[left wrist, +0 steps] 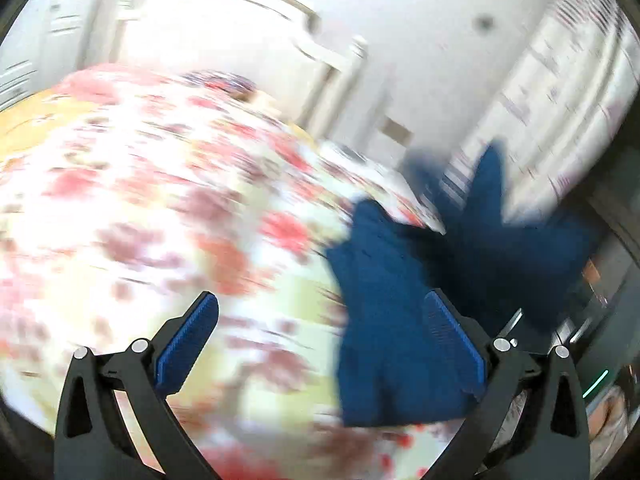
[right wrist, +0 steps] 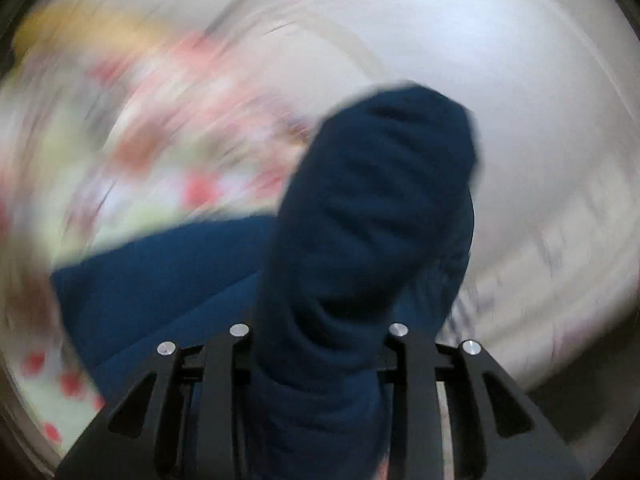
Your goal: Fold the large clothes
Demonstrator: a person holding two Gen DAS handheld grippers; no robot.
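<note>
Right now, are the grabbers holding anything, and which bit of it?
The right gripper holds the dark blue garment by a bunched-up fold; which part of it cannot be told. The left gripper is open and holds nothing.

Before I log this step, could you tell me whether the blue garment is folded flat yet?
Not yet: the blue garment bunches between the right gripper fingers, lifted off the floral bedspread.

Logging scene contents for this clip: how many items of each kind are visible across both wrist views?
Dark blue garment: 1
Floral bedspread: 1
Hand-held gripper: 2, the left hand-held gripper open and the right hand-held gripper with the garment bunched between its fingers
Total: 4
</note>
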